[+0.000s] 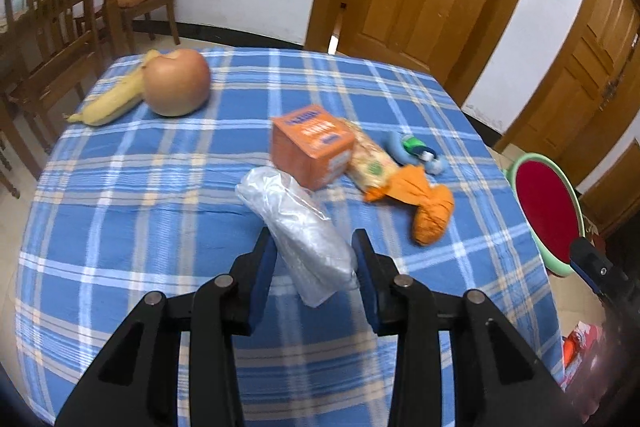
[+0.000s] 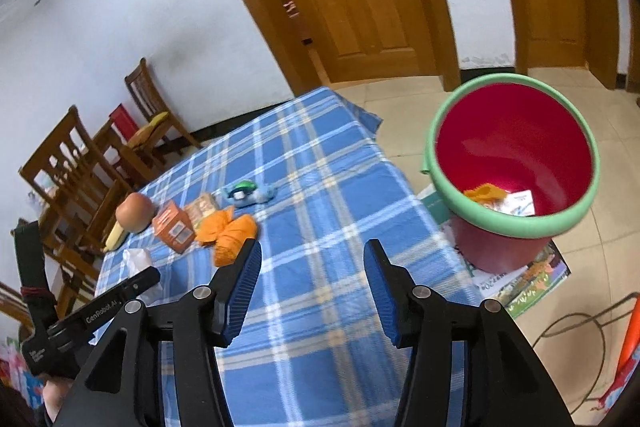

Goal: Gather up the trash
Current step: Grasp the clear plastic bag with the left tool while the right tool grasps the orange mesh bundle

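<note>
Black hand-held gripper (image 2: pixel 312 247), blue pads (image 2: pixel 244 291)

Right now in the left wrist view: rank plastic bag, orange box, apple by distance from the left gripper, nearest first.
1. Plastic bag: between the jaws of the left gripper, centre foreground.
2. Orange box: just beyond the bag, mid-table.
3. Apple: far left of the table, beside the banana.

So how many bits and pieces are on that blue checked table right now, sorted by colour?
Orange: 2, the box and the crumpled bag
Yellow: 1, the banana
Reddish-tan: 1, the apple
Clear: 1, the plastic bag between the left gripper's fingers
Tan: 1, the snack packet
Blue and green: 1, the small wrapper
Total: 7
</note>
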`<state>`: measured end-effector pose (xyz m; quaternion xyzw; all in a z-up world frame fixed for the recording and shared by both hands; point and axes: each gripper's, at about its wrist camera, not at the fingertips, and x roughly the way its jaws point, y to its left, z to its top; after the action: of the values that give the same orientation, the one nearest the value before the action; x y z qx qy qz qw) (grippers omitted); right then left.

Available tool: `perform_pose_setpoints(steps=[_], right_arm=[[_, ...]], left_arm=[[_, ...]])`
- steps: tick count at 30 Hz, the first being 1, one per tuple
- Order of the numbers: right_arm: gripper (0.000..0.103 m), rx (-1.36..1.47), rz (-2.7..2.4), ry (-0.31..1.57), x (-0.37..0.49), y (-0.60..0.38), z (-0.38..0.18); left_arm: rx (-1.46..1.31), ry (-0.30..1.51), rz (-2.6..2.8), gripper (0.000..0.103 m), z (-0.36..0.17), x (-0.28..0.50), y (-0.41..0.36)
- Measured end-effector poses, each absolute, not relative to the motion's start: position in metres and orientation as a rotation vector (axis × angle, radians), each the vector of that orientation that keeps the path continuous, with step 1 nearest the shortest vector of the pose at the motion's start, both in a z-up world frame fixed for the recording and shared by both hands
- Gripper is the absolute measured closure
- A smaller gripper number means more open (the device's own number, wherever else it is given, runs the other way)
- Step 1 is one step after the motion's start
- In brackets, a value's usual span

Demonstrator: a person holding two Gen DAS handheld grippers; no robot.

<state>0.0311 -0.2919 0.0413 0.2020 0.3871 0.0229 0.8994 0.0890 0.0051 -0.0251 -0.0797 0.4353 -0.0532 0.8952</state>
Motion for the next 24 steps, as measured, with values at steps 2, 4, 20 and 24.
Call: perform_pose_setpoints(steps=[2, 4, 20, 24], right_arm=[[0.045, 0.408, 0.061, 0.804, 0.035, -0.283, 0.041], [0.045, 0.397, 0.074, 0.81, 0.04, -0.274, 0.039], [0.045, 0.291, 0.178, 0.889, 0.08, -0.203, 0.012], [0.045, 0.284, 0.175, 0.912, 0.091, -0.197, 0.002]], left_arm=[[-0.161, 0.892, -0.097, 0.064, -0.024, 0.089, 0.012], [-0.155, 0.885, -0.083, 0.064, -0.025, 0.091, 0.017], [-0.211, 0.902, 0.001, 0.064, -0.045, 0.098, 0.049], [-0.218, 0.905, 0.014, 0.064, -0.047, 0.099, 0.053]])
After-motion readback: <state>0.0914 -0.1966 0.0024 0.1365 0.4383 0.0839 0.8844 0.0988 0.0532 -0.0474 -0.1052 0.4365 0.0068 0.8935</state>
